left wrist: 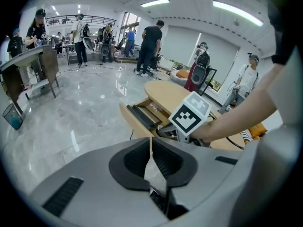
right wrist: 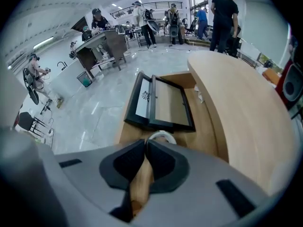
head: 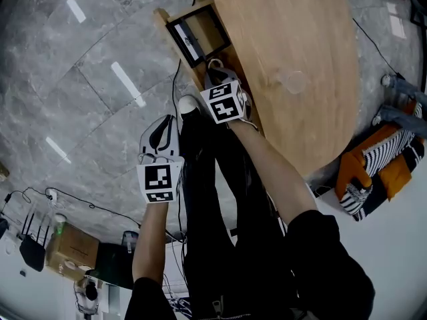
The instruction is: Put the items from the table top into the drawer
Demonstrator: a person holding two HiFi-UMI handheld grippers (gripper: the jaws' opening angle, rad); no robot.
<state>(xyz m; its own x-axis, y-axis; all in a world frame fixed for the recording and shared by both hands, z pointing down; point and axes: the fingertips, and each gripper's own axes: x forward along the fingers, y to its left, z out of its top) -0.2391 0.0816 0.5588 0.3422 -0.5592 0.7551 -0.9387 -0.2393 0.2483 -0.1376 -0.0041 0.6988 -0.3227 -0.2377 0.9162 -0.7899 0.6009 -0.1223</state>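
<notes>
The open wooden drawer juts out from the left of the round table top. A black-framed flat item lies in the drawer, seen closer as the black frame. My right gripper hangs over the drawer's near end, shut on the near edge of a white ring-shaped item, which pokes out beyond the jaw tips as the white ring. A faint clear round thing rests on the table. My left gripper is over the floor, left of the drawer, shut and empty.
Striped and orange bags lie on the floor to the right of the table. Cables run across the grey floor, and a cardboard box stands at the lower left. Several people stand far off in the hall.
</notes>
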